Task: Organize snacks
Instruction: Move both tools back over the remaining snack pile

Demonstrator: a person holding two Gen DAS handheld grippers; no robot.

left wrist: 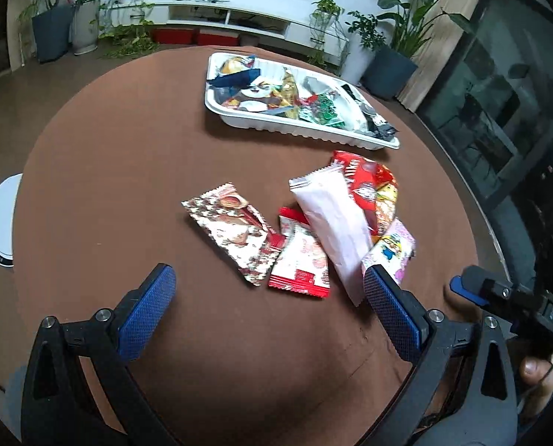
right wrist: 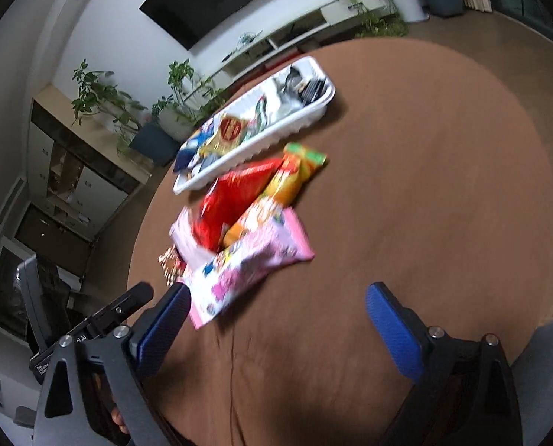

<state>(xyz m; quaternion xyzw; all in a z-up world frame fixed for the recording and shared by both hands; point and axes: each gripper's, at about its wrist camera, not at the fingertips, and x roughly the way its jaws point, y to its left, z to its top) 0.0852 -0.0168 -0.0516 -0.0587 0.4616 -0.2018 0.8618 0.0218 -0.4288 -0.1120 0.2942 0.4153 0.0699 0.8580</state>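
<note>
Your left gripper (left wrist: 269,297) hangs over the brown round table (left wrist: 109,156) with its jaws spread wide and nothing between them. Your right gripper (right wrist: 278,306) is likewise wide open and empty.

Only the left wrist view shows you the near end of the loose pile: a silver-and-red patterned packet (left wrist: 231,234) lying apart to the left, a red-and-white wrapper (left wrist: 302,260) touching it, and a long pale pink pouch (left wrist: 332,223) laid across the wrapper. It also shows the tip of your right gripper (left wrist: 465,286) at the right edge and a white round object (left wrist: 3,219) past the table's left rim.

Only the right wrist view shows you the far end of the pile clearly: a red bag (right wrist: 235,197) leaning towards the tray, and a yellow-orange packet with a green end (right wrist: 295,174) beside it. That view is blurred, so print on the packs cannot be read.

Both views show the pink cartoon-printed packet (right wrist: 246,260) and the white plastic tray (right wrist: 306,120) already holding mixed snack packs at the table's far side.

The pile lies ahead of both grippers, between them and the tray. In the left view the pale pouch's near end sits just beside the right-hand finger (left wrist: 391,312). In the right view the cartoon packet's corner lies against the left-hand finger (right wrist: 161,329), outside the gap.
</note>
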